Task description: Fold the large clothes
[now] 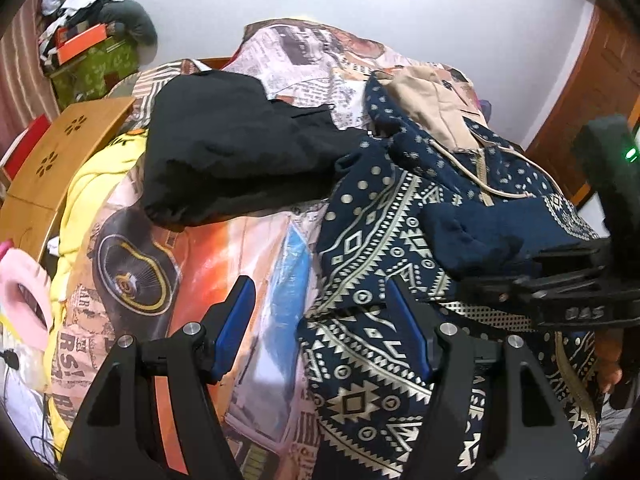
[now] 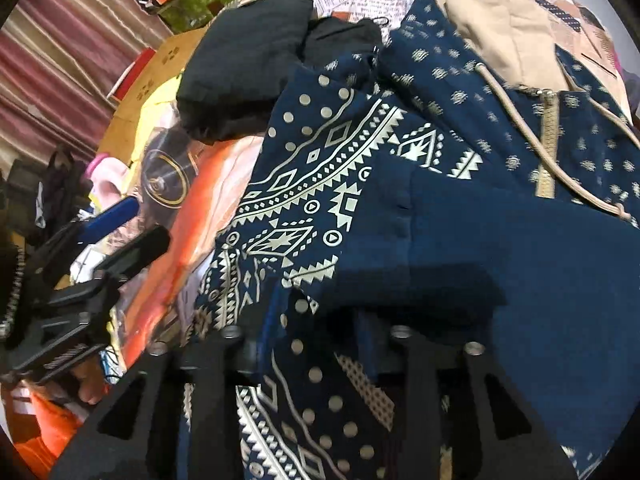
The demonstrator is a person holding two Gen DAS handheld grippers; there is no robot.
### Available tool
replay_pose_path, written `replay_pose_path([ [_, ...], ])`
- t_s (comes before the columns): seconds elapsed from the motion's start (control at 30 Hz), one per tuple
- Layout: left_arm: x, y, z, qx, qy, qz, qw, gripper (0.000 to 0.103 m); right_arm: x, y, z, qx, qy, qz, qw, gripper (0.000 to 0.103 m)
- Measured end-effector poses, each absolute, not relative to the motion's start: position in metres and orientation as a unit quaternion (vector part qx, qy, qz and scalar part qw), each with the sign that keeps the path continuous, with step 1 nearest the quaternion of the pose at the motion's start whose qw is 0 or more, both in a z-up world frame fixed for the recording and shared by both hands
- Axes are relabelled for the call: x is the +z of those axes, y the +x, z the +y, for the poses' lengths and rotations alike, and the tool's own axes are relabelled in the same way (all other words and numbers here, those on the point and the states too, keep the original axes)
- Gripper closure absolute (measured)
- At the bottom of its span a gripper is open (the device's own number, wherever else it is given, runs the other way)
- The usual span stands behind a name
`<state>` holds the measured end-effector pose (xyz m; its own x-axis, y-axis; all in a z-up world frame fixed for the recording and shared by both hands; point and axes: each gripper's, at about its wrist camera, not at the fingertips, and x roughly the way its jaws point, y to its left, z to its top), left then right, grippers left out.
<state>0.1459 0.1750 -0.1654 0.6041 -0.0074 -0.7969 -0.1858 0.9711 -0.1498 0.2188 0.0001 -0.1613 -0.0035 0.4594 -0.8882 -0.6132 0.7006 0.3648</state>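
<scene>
A large navy hoodie (image 1: 384, 240) with cream geometric print, a beige-lined hood and a drawstring lies on the bed; it fills the right wrist view (image 2: 460, 200). My left gripper (image 1: 320, 312) is open and empty, its blue-padded fingers (image 1: 236, 320) spread over the hoodie's left edge and the bedspread. My right gripper (image 1: 500, 276) comes in from the right and holds a dark navy fold of the hoodie. In the right wrist view the fabric drapes over its fingers and hides the tips (image 2: 320, 320). The left gripper also shows at the left there (image 2: 120, 220).
A black garment (image 1: 232, 152) lies beyond the hoodie on the printed bedspread (image 1: 208, 264). A yellow cloth (image 1: 96, 176) and a wooden lap tray (image 1: 52, 160) sit at the left. A green box with clutter (image 1: 96, 68) stands by the striped curtain. A wooden door (image 1: 592, 88) is on the right.
</scene>
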Motion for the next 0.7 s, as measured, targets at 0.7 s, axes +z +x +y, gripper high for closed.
replay_pose_path([
  [0.7, -0.187, 0.217, 0.043, -0.056, 0.05, 0.49, 0.868, 0.037, -0.074, 0.237, -0.198, 0.202, 0.004, 0.442, 0.874, 0.047],
])
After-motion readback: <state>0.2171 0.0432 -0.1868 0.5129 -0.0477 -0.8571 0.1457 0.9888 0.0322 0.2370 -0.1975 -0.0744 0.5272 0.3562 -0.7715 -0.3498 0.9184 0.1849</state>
